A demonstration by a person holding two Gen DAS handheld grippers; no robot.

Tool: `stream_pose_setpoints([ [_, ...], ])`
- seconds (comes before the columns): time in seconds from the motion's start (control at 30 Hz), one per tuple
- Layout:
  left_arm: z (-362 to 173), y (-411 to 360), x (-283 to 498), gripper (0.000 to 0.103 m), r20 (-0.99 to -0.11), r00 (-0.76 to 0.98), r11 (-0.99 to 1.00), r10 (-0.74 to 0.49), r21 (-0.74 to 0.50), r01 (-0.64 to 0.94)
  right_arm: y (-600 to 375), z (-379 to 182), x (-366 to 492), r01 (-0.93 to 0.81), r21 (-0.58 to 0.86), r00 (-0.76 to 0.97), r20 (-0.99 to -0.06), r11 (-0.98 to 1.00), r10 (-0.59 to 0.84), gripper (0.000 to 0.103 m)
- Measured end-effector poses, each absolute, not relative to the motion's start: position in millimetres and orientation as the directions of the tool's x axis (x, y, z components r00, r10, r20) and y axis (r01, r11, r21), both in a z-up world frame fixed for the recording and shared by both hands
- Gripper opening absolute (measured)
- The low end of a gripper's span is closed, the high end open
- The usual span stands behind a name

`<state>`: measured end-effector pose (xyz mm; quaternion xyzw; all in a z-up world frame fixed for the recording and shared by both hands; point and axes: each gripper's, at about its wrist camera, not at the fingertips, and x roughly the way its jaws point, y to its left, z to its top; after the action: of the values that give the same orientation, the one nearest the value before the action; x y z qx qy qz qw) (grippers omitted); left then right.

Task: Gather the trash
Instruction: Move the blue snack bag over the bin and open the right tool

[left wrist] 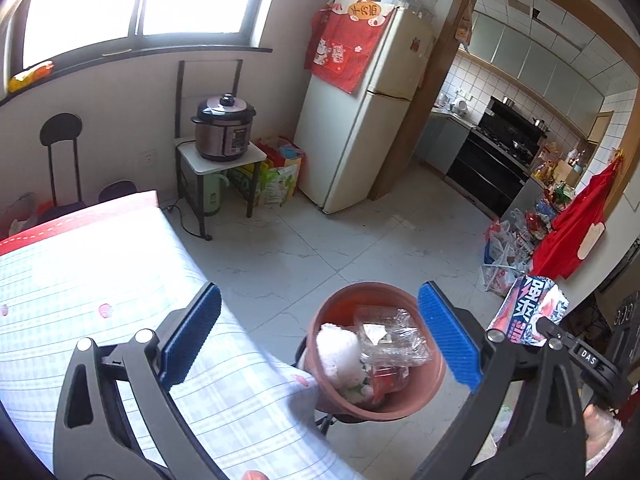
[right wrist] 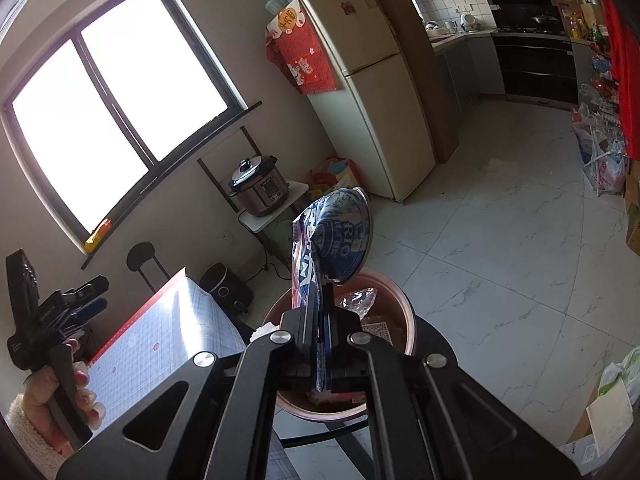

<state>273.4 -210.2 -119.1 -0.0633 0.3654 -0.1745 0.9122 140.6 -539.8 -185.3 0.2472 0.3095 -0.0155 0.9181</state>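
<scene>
White marble-look floor tiles spread under a kitchen corner where the right claw (right wrist: 320, 344) is clamped on a flattened blue-and-white drink can (right wrist: 340, 236), held upright just above the terracotta-coloured trash bin (right wrist: 404, 312). Left claw (left wrist: 320, 332) hangs with its blue pads (left wrist: 448, 340) wide apart over the same bin (left wrist: 432, 384), which holds clear plastic wrap (left wrist: 388, 336) and white tissue (left wrist: 340, 352), beside the checked worktop (left wrist: 80, 280).

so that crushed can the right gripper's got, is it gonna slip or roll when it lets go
The crushed can looks flattened where the right gripper clamps it, so it probably won't roll. It's thin and likely light and springy. Hanging above the brown bin, it should simply drop in.
</scene>
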Motion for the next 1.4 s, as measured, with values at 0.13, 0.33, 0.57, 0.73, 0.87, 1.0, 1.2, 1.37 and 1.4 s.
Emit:
stream_pose_setpoints([
  [0.13,-117,-167,252,0.097,-0.646,0.702,0.952,-0.301,-0.241,0.187,-519,-184,162,0.135,0.429,0.796,-0.584,0.893,0.160,0.003],
  [0.33,-119,-114,229,0.097,-0.654,0.724,0.964,-0.219,-0.258,0.058,-492,-183,184,0.083,0.424,0.769,-0.603,0.902,0.213,0.003],
  [0.57,-124,-88,215,0.097,-0.672,0.719,0.969,-0.178,-0.247,0.009,-473,-188,189,0.064,0.368,0.741,-0.641,0.928,0.202,0.003],
  [0.73,-120,-85,209,0.097,-0.667,0.723,0.970,-0.178,-0.244,0.014,-477,-180,196,0.063,0.380,0.745,-0.633,0.923,0.210,0.003],
  [0.87,-119,-81,207,0.097,-0.668,0.722,0.969,-0.180,-0.248,0.013,-465,-185,199,0.026,0.336,0.709,-0.670,0.942,0.220,0.003],
  [1.0,-121,-77,205,0.097,-0.673,0.718,0.968,-0.177,-0.251,0.004,-463,-192,199,0.050,0.321,0.693,-0.693,0.946,0.198,0.003],
  [1.2,-120,-73,203,0.097,-0.671,0.722,0.968,-0.172,-0.251,-0.003,-487,-186,193,0.127,0.289,0.713,-0.692,0.949,0.115,0.003],
  [1.37,-122,-72,204,0.097,-0.672,0.719,0.966,-0.176,-0.260,-0.006,-499,-177,200,0.140,0.292,0.733,-0.673,0.946,0.099,0.003],
  [1.4,-122,-73,204,0.097,-0.673,0.718,0.966,-0.177,-0.258,-0.004,-499,-177,203,0.137,0.294,0.734,-0.671,0.946,0.103,0.003],
])
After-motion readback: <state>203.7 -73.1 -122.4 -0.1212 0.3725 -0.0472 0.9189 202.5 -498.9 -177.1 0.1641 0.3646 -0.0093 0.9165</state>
